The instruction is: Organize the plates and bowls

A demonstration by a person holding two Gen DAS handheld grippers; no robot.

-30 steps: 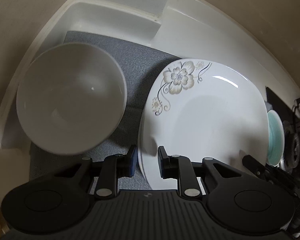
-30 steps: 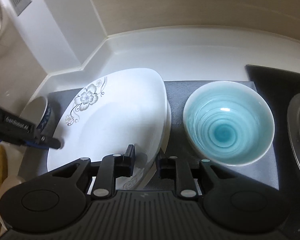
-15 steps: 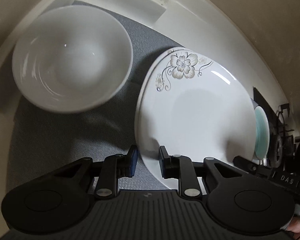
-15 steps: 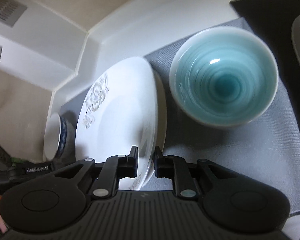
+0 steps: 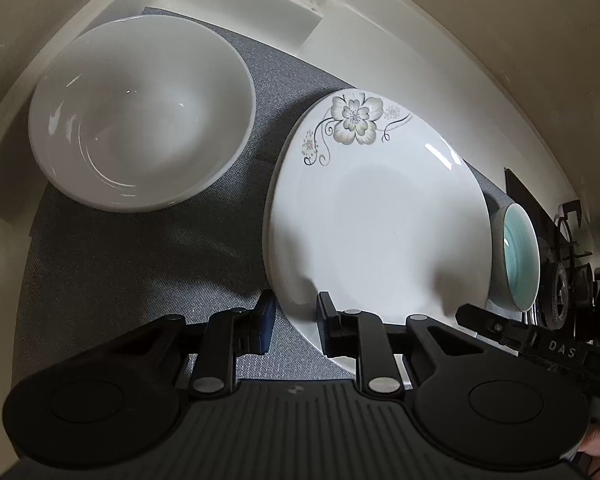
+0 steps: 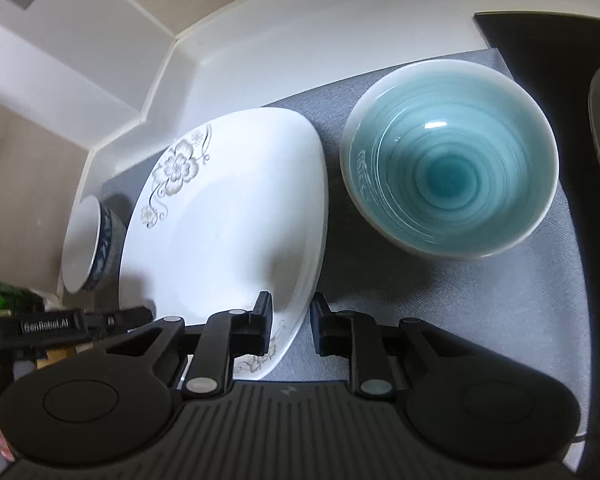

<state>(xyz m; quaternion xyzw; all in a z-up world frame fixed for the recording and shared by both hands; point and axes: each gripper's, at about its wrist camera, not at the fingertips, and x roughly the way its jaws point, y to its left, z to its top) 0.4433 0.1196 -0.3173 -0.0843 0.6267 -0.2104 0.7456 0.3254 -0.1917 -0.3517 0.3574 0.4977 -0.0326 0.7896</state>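
A white plate with a grey flower print [image 5: 380,216] lies on the grey mat [image 5: 132,264]; it also shows in the right wrist view [image 6: 228,224], where it seems to sit on another plate. My left gripper [image 5: 294,320] straddles its near left rim, jaws slightly apart. My right gripper [image 6: 290,322] straddles its near right rim the same way. A white bowl [image 5: 140,112] stands to the left of the plate. A turquoise bowl [image 6: 452,176] stands to its right, and shows in the left wrist view [image 5: 520,256].
A white counter ledge and wall [image 5: 340,12] run behind the mat. A black stove top with a burner [image 5: 568,264] lies past the turquoise bowl. The white bowl's blue-patterned outside [image 6: 100,240] shows at the mat's left end.
Both grippers have drawn back and risen slightly, with jaws a little wider around the plate rim. The plate now lies flatter on the mat. The bowls have not moved.
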